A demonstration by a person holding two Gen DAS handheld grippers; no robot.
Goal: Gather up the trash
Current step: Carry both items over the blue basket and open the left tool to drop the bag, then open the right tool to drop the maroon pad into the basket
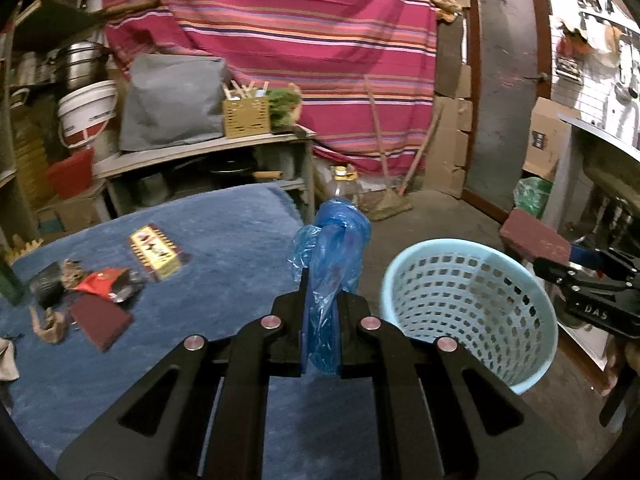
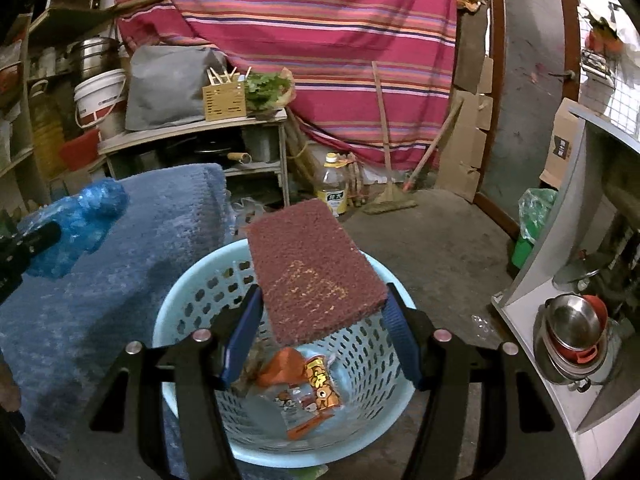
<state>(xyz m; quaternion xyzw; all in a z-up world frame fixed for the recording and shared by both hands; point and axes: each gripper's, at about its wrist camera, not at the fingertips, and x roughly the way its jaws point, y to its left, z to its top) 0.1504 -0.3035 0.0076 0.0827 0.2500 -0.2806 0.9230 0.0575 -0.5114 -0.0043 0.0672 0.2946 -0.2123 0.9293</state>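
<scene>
The right hand-held gripper [image 2: 320, 312] pinches a flat dark-red scouring pad [image 2: 314, 268] above the light-blue perforated plastic basket [image 2: 192, 300] already holding wrappers, the left hand-held gripper [image 1: 320, 304] clamps a crumpled blue plastic bag [image 1: 332, 248], and several scraps lie on the blue-covered tabletop [image 1: 224, 232].

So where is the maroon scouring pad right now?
The maroon scouring pad sits between the right tongs, directly above the light blue basket, beside the blue blanket.
</scene>
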